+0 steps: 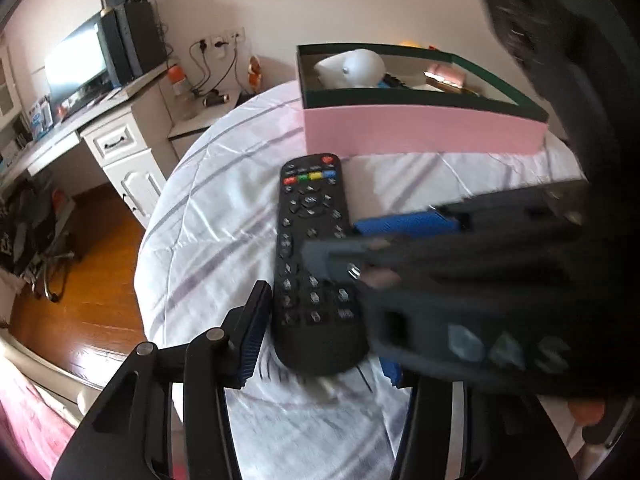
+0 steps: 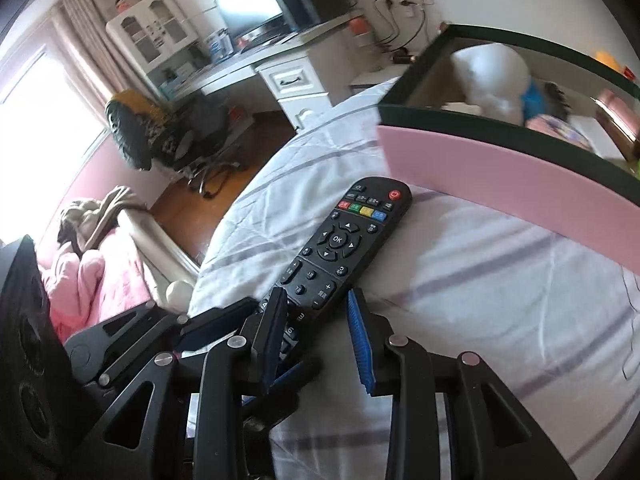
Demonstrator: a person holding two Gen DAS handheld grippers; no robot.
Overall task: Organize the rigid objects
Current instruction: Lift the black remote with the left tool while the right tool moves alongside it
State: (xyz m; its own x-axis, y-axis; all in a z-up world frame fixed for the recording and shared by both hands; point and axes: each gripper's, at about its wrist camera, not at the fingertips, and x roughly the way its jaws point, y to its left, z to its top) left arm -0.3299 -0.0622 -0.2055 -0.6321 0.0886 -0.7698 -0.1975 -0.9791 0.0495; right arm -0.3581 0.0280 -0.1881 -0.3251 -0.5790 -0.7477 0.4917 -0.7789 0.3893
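Inside pink box (image 1: 420, 132): white object (image 1: 352, 68).

A black remote control (image 1: 310, 256) lies lengthwise on the white striped bedspread (image 1: 224, 208), its top end just short of a pink box (image 1: 424, 130) with a dark green rim. The left gripper (image 1: 320, 340) straddles the remote's lower end; the blurred right gripper (image 1: 420, 256) reaches across it from the right.

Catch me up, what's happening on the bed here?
A person is tidying items into the pink box, which already holds several things. The black remote lies on the striped bedcover just in front of the box. The right hand-held gripper straddles the remote's near end, apparently gripping it. The left hand-held gripper sits beside it.
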